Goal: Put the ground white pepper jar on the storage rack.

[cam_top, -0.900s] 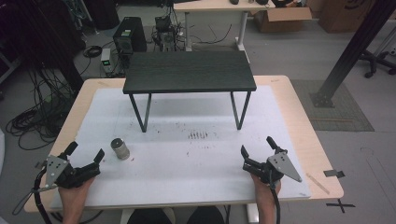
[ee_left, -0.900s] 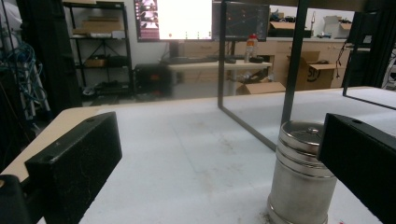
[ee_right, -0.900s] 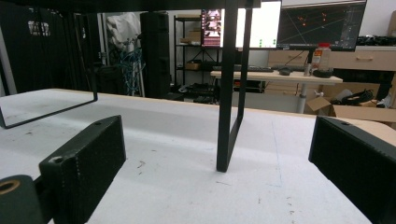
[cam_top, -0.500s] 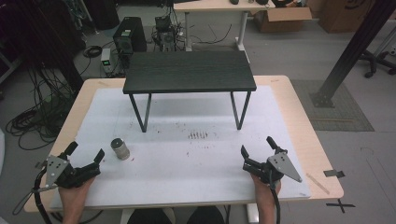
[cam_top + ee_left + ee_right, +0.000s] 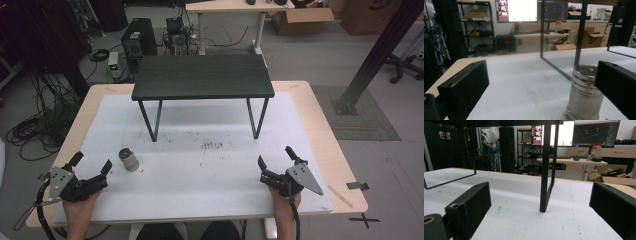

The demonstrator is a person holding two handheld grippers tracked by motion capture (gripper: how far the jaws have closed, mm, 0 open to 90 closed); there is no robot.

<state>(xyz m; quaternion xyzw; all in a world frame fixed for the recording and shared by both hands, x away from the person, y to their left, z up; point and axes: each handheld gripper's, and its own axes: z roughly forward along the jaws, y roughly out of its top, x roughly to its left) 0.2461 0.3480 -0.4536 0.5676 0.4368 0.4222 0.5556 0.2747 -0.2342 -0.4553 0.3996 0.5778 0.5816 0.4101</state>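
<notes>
Nothing has shifted over the last second: left tool (image 5: 93, 173) and right tool (image 5: 276, 161) sit where they were, both with jaws spread wide and nothing between them. So the work reads as not yet begun, a start pose.

The steel shaker (image 5: 128, 159) stands upright on the white mat (image 5: 200, 170), just beyond the left tool at about its 1 o'clock, apart from it; in the left gripper view the shaker (image 5: 585, 92) is close ahead, partly behind the right-hand jaw. It looks like the likely first grab.

Further out: the black stand (image 5: 202, 76) at 12 o'clock from desk centre, its leg (image 5: 546, 170) ahead of the right tool. Dark specks (image 5: 212, 145) mid-mat. Nothing blocks the left tool's path to the shaker.
</notes>
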